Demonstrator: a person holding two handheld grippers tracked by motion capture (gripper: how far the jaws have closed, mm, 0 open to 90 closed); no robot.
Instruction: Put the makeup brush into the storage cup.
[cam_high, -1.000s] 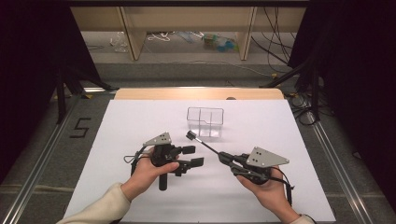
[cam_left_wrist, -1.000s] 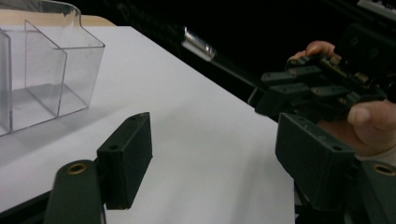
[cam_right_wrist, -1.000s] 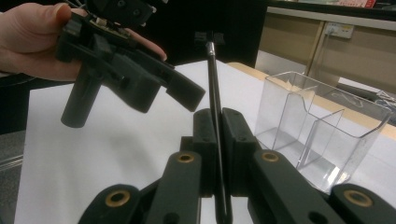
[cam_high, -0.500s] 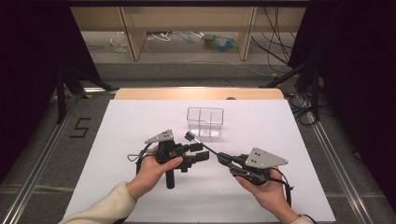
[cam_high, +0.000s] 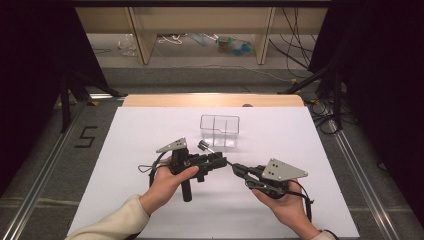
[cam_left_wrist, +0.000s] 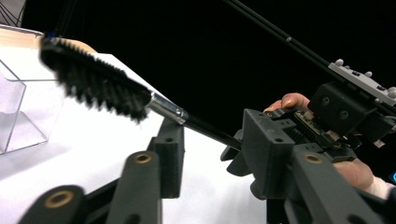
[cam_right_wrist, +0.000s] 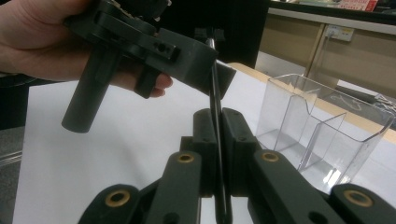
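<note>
Black brush: you are holding a thin brush (cam_left_wrist: 95, 86) with a fuzzy, bristly head and a shiny silver collar, then a long, skinny black stick.
Where it is: it is hanging in the air between your two hands, near the middle of the white table (cam_high: 310, 145), with the head pointing at the clear box (cam_high: 220, 131).
Right gripper (cam_right_wrist: 218, 135): it is pinching the stick tight, jaws pressed on both sides.
Left gripper (cam_left_wrist: 210, 154): its jaws are standing wide apart, one on each side of the stick, not squeezing yet.
Clear box: it is hard, see-through plastic with a wall splitting it in two.
What could go wrong: the stick is smooth and thin, so it could be slipping or twisting if you are letting go on the right before the left is squeezing. Pushing sideways could be bending it.
</note>
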